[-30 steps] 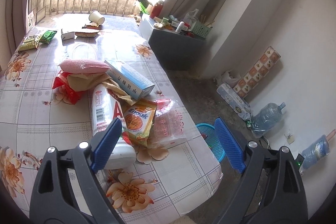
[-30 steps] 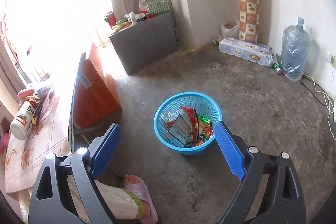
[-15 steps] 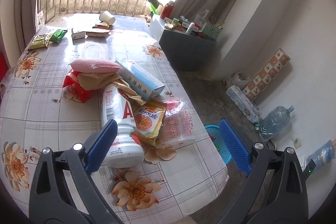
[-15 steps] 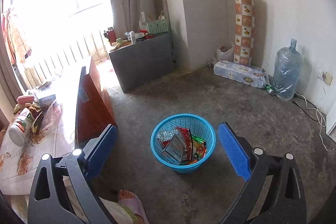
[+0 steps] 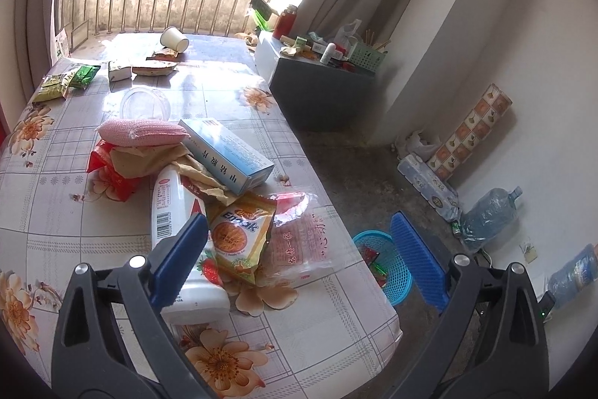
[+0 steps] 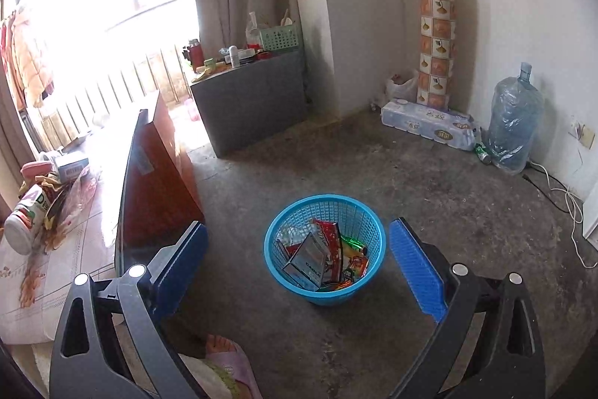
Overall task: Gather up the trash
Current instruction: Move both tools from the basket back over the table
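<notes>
left gripper [image 5: 299, 253] jaws apart over white plastic bottle [image 5: 175, 242], orange snack packet [image 5: 239, 238] | right gripper [image 6: 297, 262] jaws apart above blue mesh basket [image 6: 325, 294]; wrappers inside seen only there

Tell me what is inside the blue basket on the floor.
The blue basket holds snack wrappers: a silver packet lying on top, a red wrapper, and green and orange ones at the side. Whatever lies beneath them at the bottom is covered.

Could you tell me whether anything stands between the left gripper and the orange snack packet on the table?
Nothing visible does. The left gripper is open above the table edge, and the orange snack packet lies on top of the pile just ahead of its fingers, leaning on the white bottle, with nothing covering it.
</notes>
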A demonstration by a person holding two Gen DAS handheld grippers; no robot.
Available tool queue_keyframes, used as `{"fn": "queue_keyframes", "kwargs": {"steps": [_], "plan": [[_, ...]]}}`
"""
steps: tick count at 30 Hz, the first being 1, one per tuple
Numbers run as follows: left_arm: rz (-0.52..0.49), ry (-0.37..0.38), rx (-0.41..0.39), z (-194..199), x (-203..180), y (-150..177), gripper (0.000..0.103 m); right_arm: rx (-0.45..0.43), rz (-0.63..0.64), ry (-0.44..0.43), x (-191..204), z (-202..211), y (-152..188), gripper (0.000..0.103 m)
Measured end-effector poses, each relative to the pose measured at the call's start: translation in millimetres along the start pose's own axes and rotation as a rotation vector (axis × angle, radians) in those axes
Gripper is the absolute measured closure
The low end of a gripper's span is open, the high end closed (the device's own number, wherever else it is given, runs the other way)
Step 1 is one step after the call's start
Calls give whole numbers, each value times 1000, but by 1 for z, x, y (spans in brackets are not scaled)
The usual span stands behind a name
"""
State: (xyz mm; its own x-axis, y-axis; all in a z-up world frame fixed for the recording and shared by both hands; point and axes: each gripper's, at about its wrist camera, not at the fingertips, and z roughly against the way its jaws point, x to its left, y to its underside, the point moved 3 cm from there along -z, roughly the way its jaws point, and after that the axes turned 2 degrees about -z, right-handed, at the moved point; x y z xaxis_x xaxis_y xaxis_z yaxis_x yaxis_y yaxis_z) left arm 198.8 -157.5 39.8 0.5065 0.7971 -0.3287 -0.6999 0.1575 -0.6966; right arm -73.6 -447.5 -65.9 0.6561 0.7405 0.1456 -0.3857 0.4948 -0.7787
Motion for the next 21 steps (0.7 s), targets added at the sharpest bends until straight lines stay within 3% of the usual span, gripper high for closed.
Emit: {"fn": "queue_keyframes", "kwargs": {"steps": [12, 17, 21], "plan": [[-11, 9, -88, 48, 16, 6, 9, -84, 71, -78, 53, 37, -23, 8], [-2, -19, -165, 87, 42, 14, 9, -92, 112, -160, 93, 55, -29, 8], [38, -66, -210, 119, 69, 21, 9, -48, 134, -248, 134, 57, -33, 8]]}}
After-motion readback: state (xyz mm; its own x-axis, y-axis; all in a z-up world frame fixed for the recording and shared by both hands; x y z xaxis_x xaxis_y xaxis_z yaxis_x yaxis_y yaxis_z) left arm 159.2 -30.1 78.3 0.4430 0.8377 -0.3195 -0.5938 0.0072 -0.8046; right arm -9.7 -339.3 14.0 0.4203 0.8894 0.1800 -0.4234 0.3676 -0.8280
